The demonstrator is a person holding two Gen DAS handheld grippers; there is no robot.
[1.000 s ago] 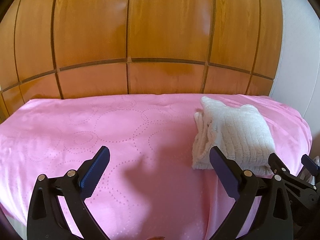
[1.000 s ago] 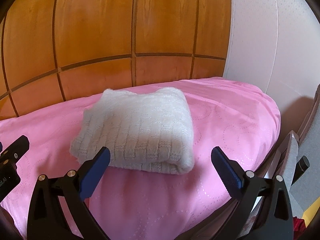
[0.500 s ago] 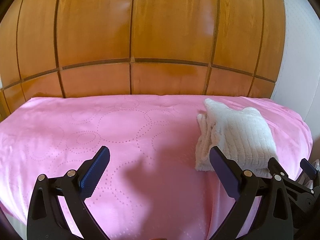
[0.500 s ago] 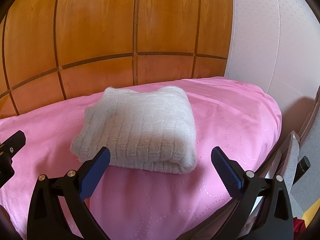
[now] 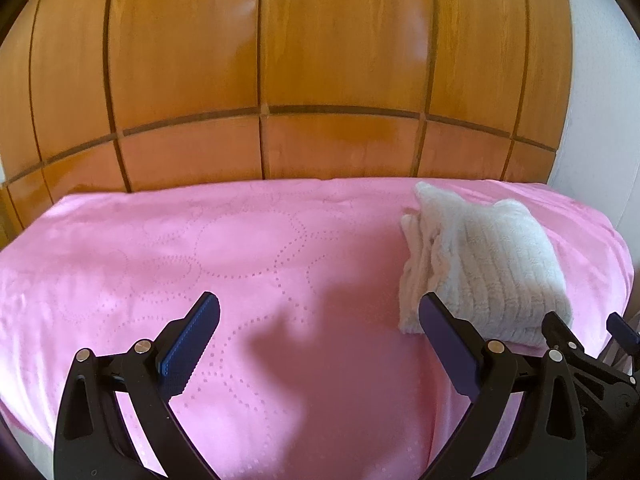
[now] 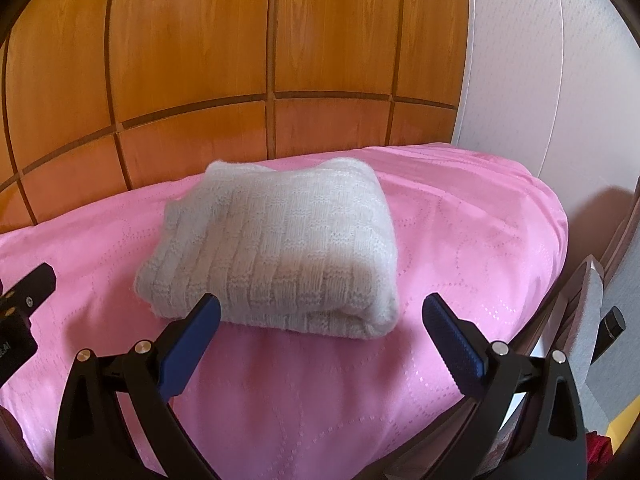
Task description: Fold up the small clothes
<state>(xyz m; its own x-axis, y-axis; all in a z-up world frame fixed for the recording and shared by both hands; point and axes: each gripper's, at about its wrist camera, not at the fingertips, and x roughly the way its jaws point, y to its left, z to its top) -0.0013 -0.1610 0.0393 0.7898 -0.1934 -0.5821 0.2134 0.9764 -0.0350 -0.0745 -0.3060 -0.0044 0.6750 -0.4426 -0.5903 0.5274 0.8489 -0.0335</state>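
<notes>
A white knitted garment (image 6: 280, 248) lies folded in a thick square on the pink bedspread (image 6: 460, 248). In the left wrist view the garment (image 5: 488, 264) sits at the right side of the bedspread (image 5: 200, 248). My right gripper (image 6: 320, 312) is open and empty, held just in front of the garment's near edge. My left gripper (image 5: 318, 312) is open and empty over bare bedspread, to the left of the garment. The right gripper (image 5: 588, 332) shows at the lower right of the left wrist view, and part of the left gripper (image 6: 24, 296) at the left edge of the right wrist view.
A wooden panelled headboard (image 5: 320, 80) stands behind the bed. A white wall (image 6: 540, 80) is to the right. The bed's right edge (image 6: 560, 240) drops off near a chair or furniture piece (image 6: 592, 320).
Both grippers have drawn back slightly from the bed and risen a little; the garment lies still. The jaws stay open.
</notes>
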